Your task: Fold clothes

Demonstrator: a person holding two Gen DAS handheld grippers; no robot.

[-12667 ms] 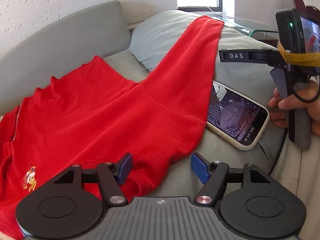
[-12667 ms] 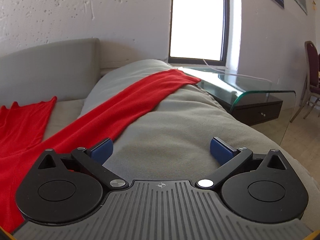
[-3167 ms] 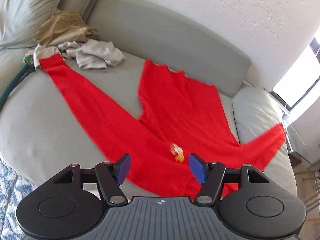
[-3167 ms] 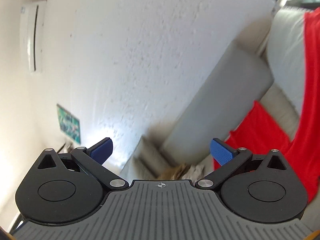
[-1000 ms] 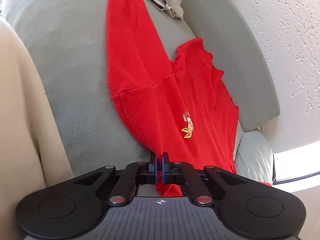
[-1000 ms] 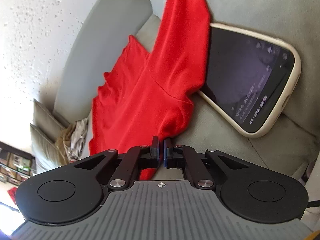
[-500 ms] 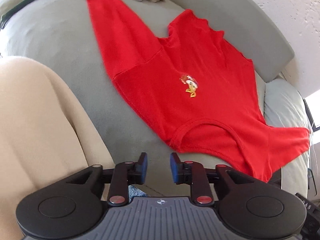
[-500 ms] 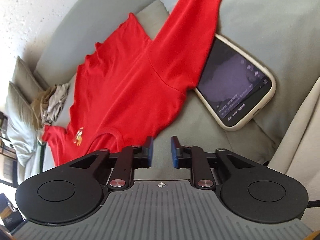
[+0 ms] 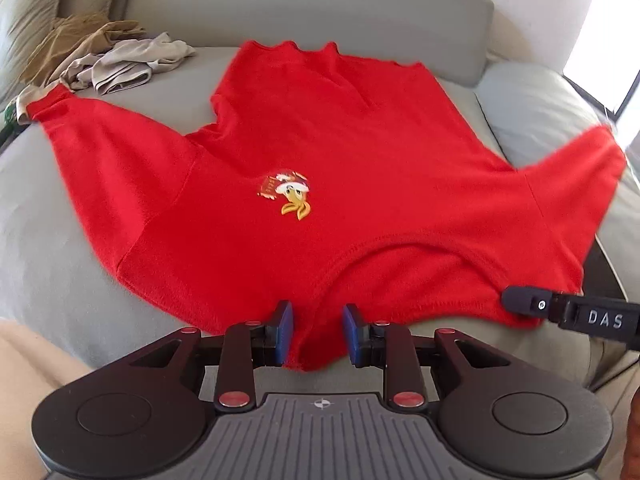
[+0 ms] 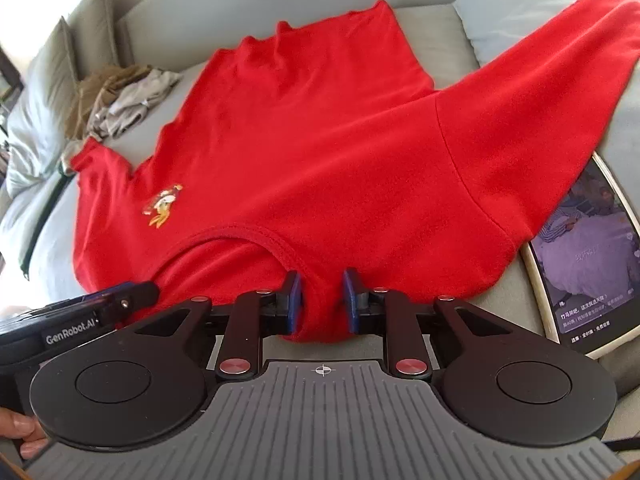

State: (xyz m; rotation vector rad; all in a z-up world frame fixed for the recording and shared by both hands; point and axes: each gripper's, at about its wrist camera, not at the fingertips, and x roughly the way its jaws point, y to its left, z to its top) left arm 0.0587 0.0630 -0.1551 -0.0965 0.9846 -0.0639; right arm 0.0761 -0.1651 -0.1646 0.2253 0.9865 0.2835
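A red long-sleeved shirt with a small cartoon logo lies spread on a grey sofa, collar toward me and sleeves out to both sides. It also shows in the right wrist view. My left gripper is open, its blue pads either side of the near shoulder edge left of the collar. My right gripper is open, its pads either side of the collar's right edge. Each gripper's tip shows in the other's view.
A pile of beige and grey clothes lies at the sofa's back left. A phone with a lit screen lies at the right, partly under the right sleeve. Cushions stand at the far left. The sofa backrest runs behind.
Both grippers were shut on the shirt's near edge a second ago, then opened and drew back. Now both have moved in, open wider, with the shirt's near edge between their pads.
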